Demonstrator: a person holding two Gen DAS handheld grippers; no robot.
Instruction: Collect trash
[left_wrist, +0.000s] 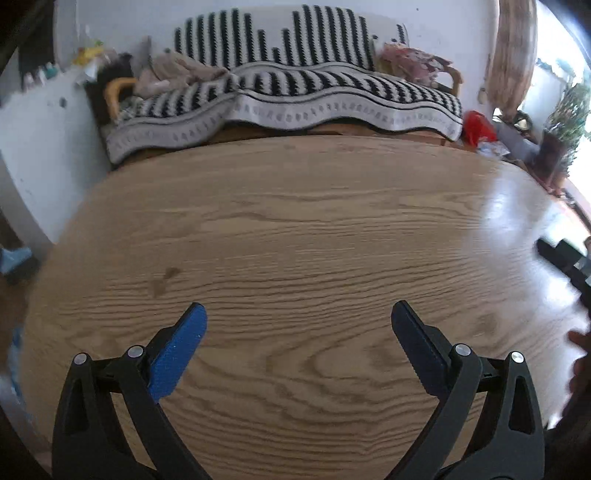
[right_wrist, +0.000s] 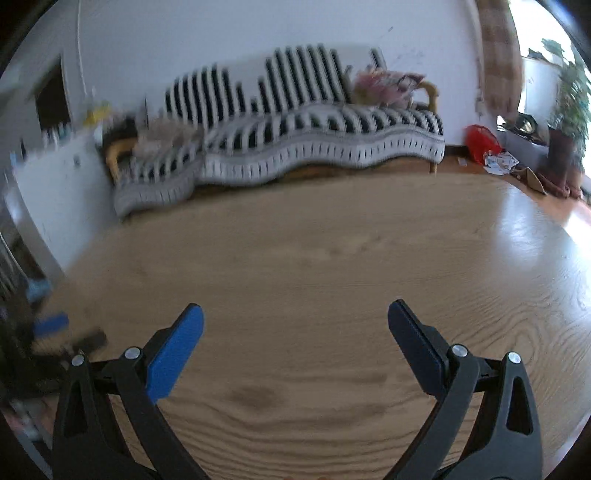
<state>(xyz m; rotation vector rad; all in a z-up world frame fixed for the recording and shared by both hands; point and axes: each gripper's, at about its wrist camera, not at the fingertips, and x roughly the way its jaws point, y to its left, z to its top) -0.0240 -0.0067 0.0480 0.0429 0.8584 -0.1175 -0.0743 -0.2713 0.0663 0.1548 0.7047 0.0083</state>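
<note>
1. The left gripper (left_wrist: 297, 317) hangs over the near part of a wooden table (left_wrist: 295, 229), its two blue-padded fingers (left_wrist: 177, 350) spread wide with nothing between them.
2. The right gripper (right_wrist: 295, 321) also hangs over the near part of the table (right_wrist: 314, 258), fingers (right_wrist: 173, 354) spread wide and holding nothing.
3. In the left wrist view, a blurred black part of the right gripper (left_wrist: 565, 262) shows at the table's right edge; a bit of a hand (left_wrist: 580, 354) shows below it at the picture's edge.
4. In the right wrist view, the left gripper (right_wrist: 55, 332) appears as a blurred blue and black shape at the table's left edge.
5. No trash can be made out on the table top in either view. The wood shows only its grain, a few darker marks and a bright glare near the far right corner.
6. Beyond the table's far edge stands a sofa (left_wrist: 280, 92) (right_wrist: 280, 147) draped in a black and white striped blanket, with crumpled clothes (left_wrist: 177, 74) at its left end and a pinkish bundle (left_wrist: 410, 59) at its right end.
7. On the floor past the far right corner lies a red bag (right_wrist: 480, 142) (left_wrist: 478, 127); just beside it are scattered paper scraps (right_wrist: 500, 162).
8. A potted plant (right_wrist: 569, 122) stands further right by the bright window.
</note>
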